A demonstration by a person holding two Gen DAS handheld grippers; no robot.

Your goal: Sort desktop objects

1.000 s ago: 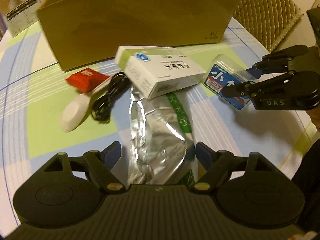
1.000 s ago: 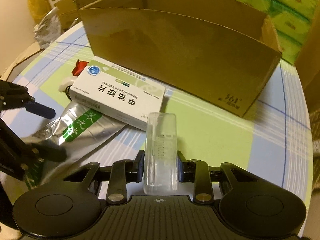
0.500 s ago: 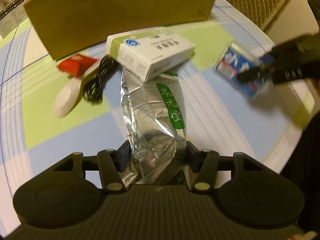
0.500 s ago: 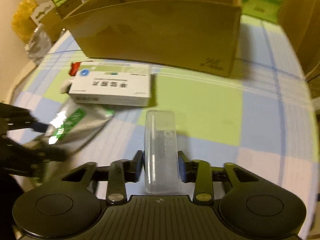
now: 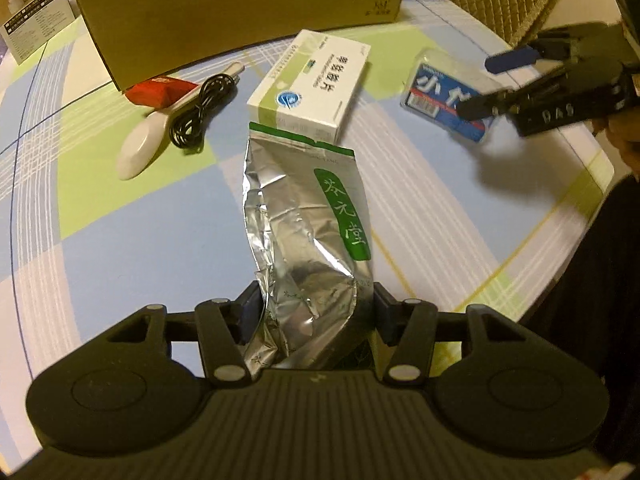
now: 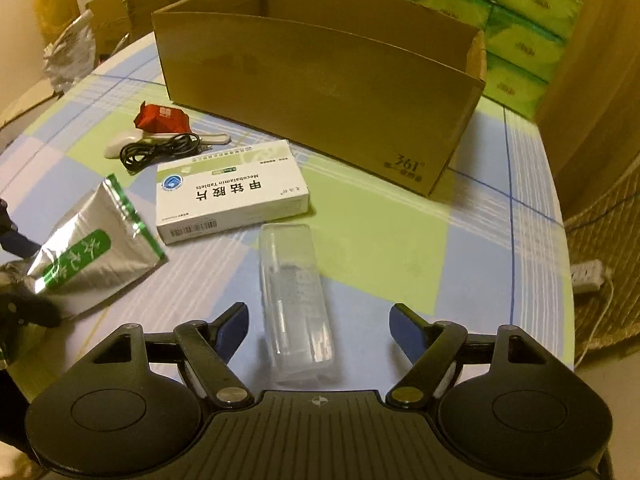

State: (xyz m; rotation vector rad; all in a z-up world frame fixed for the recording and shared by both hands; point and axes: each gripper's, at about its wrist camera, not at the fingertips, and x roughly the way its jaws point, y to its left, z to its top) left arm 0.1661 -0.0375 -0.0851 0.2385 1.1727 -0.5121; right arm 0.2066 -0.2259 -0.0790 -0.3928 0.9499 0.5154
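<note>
In the left wrist view, the left tongs [image 5: 316, 314] are clamping the near end of a silver foil pouch [image 5: 304, 216], which is stretching away toward a white medicine box [image 5: 310, 82] lying mid-bench. A white spoon [image 5: 142, 148], a black cable [image 5: 198, 110] and a red packet [image 5: 160, 90] are sitting near the cardboard box [image 5: 240, 8] at the far edge of the bench [image 5: 120, 240]. In the right wrist view, the right tongs [image 6: 318, 326] are standing wide apart around a clear plastic case [image 6: 294, 304], touching neither side of it; the case is lying on the bench toward the near edge, just beside the medicine box [image 6: 230, 192]. The cardboard box [image 6: 320, 84] is standing open at the far edge.
</note>
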